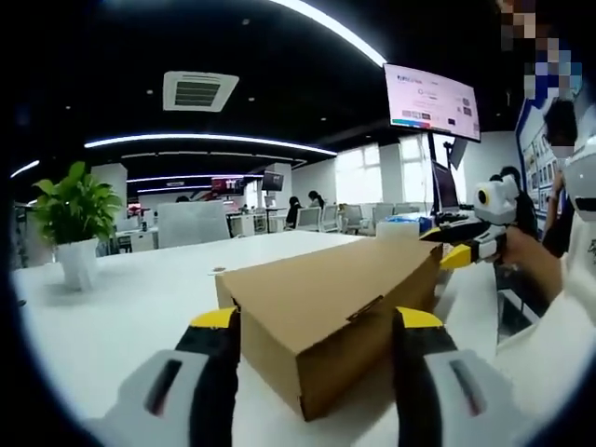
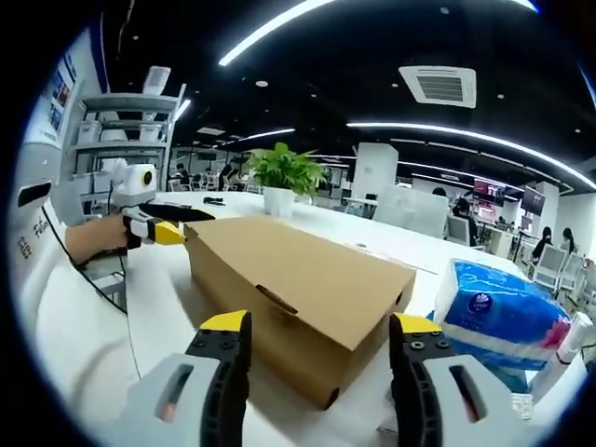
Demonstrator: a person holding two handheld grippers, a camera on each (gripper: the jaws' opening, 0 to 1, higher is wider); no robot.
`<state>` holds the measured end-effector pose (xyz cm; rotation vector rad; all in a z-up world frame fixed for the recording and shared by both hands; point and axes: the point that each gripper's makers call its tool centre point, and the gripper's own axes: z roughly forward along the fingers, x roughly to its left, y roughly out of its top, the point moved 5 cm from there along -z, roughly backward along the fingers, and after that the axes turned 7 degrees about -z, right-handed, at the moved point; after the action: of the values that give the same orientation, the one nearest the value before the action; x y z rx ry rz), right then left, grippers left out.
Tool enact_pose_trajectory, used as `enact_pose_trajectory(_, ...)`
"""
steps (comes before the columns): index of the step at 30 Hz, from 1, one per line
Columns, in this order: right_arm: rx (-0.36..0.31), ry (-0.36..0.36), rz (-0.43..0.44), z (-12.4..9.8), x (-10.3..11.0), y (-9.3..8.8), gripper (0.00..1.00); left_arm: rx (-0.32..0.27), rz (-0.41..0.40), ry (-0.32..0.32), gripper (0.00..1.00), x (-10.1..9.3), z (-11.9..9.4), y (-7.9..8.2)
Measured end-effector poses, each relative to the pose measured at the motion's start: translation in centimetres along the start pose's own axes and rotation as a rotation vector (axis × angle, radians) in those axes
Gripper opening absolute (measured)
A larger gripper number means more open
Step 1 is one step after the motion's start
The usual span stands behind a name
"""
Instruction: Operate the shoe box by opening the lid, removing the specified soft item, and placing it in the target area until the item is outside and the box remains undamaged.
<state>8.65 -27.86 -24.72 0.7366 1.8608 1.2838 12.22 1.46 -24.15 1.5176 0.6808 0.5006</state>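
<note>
A: Box (image 1: 335, 312) sits on the white table (image 1: 130, 317), lid down; left gripper (image 1: 317, 321) has its jaws spread wide, one on each side of the near corner; can't tell if they touch it.

B: Right gripper (image 2: 317, 326) looks the same from the other end; jaws apart, straddling the box, nothing grasped; blue tissue pack (image 2: 498, 312) just beside the box; plant (image 2: 284, 177) farther back on the table; soft item can't be seen with the lid closed.
</note>
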Motion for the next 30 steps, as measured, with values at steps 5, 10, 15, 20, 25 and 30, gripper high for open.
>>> enact_pose_trajectory(5,-0.034,-0.006,0.031,-0.4,-0.4,1.1,0.6,-0.013,-0.012,-0.013,0.73,-0.2,-0.3,1.0)
enact_pose_trajectory(10,-0.076,-0.018,0.024,-0.9,-1.0,2.5,0.6,-0.049,0.012,-0.042,0.69,-0.4,-0.7,2.3)
enact_pose_trajectory(15,-0.132,-0.038,0.038,-0.9,-1.9,3.7,0.6,-0.118,-0.012,-0.073,0.78,-0.8,-0.6,4.1)
enact_pose_trajectory(20,-0.21,-0.072,0.04,-1.2,-2.4,5.3,0.62,-0.081,0.052,-0.068,0.77,-0.5,-0.5,5.1)
enact_pose_trajectory(25,-0.212,-0.078,-0.042,-1.5,-2.5,5.9,0.62,-0.027,0.203,-0.014,0.72,0.3,-0.8,4.4)
enact_pose_trajectory(30,-0.165,-0.114,-0.12,-1.3,-2.6,5.3,0.57,-0.05,0.033,-0.054,0.68,0.0,-1.5,5.1)
